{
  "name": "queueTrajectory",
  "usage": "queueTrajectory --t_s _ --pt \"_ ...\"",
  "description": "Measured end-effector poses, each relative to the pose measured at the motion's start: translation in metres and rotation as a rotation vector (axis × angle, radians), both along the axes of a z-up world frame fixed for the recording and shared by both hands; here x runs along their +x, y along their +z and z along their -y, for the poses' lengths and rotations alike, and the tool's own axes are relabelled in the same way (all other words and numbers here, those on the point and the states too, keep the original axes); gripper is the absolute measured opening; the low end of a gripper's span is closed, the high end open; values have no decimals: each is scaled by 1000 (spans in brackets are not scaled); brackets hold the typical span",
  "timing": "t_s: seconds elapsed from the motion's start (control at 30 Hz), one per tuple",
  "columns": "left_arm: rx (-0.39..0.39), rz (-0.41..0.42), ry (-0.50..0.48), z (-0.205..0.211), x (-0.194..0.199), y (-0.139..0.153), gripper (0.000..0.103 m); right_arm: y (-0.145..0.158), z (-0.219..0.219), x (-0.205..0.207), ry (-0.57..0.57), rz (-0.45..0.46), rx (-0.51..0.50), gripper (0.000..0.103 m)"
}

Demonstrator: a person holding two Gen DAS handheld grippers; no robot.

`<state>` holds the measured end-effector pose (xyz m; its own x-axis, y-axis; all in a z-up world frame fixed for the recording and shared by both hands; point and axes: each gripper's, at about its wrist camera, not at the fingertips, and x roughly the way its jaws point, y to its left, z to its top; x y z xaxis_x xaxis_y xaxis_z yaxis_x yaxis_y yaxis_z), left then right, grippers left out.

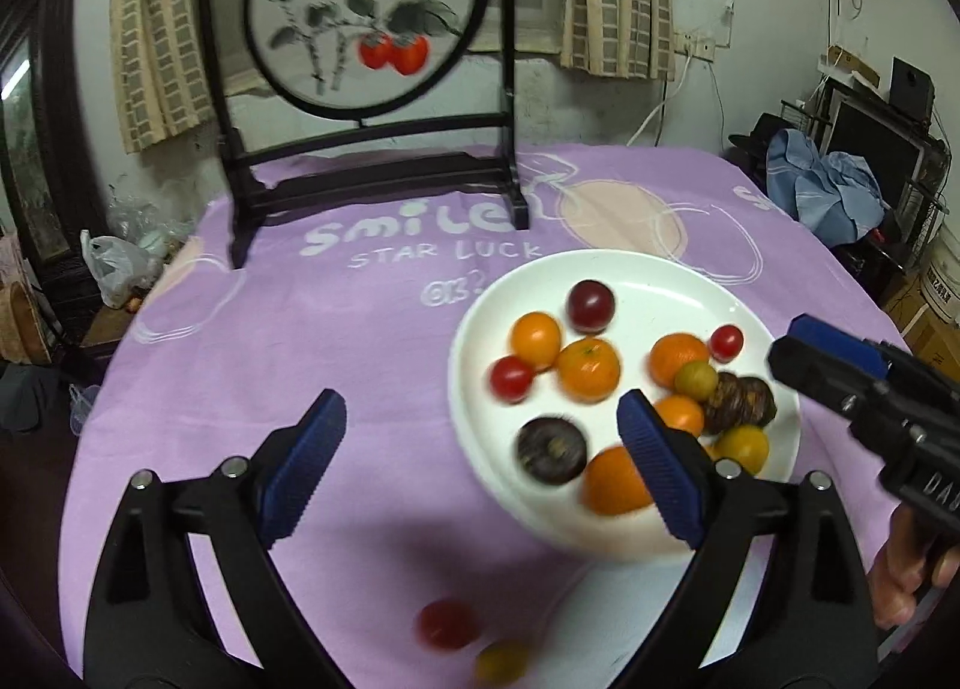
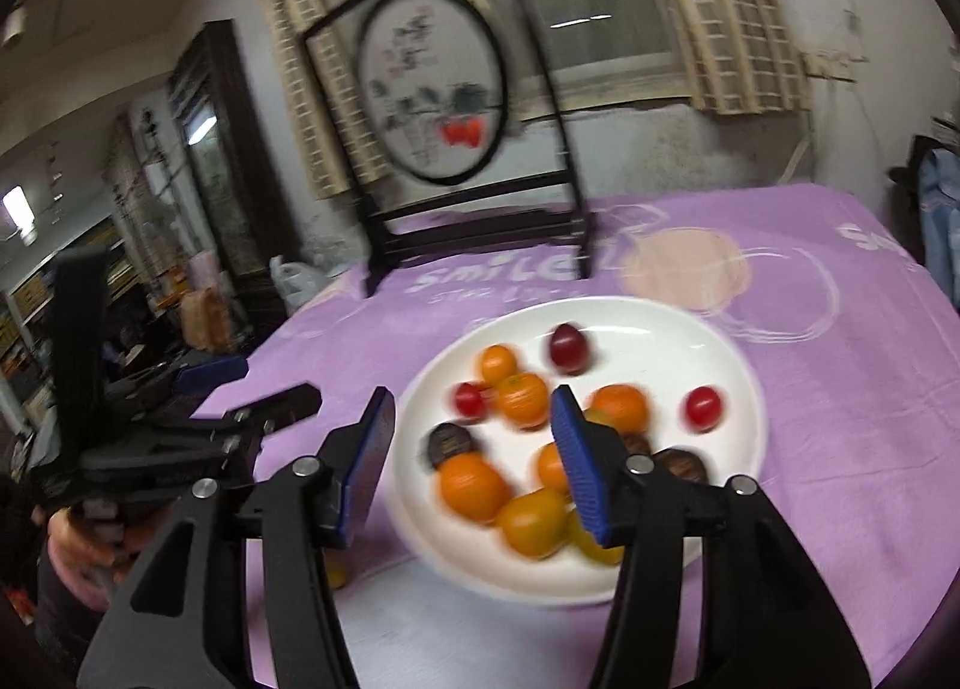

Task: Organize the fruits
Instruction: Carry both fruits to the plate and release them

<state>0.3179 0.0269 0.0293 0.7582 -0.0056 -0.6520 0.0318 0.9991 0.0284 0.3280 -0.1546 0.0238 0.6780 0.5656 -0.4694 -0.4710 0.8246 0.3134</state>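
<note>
Claws first: our left gripper (image 1: 480,467) hangs with its blue pads spread wide, gripping nothing, above the purple cloth (image 1: 300,341) at the near-left edge of the plate (image 1: 648,275). Our right gripper (image 2: 474,467) is just as wide apart and empty, poised over the plate's near side. On the white plate we see oranges (image 1: 589,369), red cherry tomatoes (image 1: 510,378), a purple plum (image 1: 591,306) and dark round fruits (image 1: 552,450), all blurred. Off the plate, a red tomato (image 1: 447,623) and a yellow one (image 1: 503,660) lie on the cloth near us. Behind stands a framed round painting (image 1: 366,11).
</note>
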Motion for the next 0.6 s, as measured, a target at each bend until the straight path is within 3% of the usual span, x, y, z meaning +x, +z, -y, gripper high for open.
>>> queueTrajectory --t_s 0.13,0.33,0.47,0.6 --pt "-27 26 86 -43 -25 -3 99 -7 -37 -23 118 -8 -62 55" --pt "-149 -37 238 -103 -36 -26 99 -27 -86 -42 232 -46 -222 55" --pt "-175 -38 318 -119 -40 -26 99 -53 -116 -44 287 -101 -347 54" --pt "-188 -51 337 -124 -42 -28 99 -67 -129 -42 309 -139 -385 48"
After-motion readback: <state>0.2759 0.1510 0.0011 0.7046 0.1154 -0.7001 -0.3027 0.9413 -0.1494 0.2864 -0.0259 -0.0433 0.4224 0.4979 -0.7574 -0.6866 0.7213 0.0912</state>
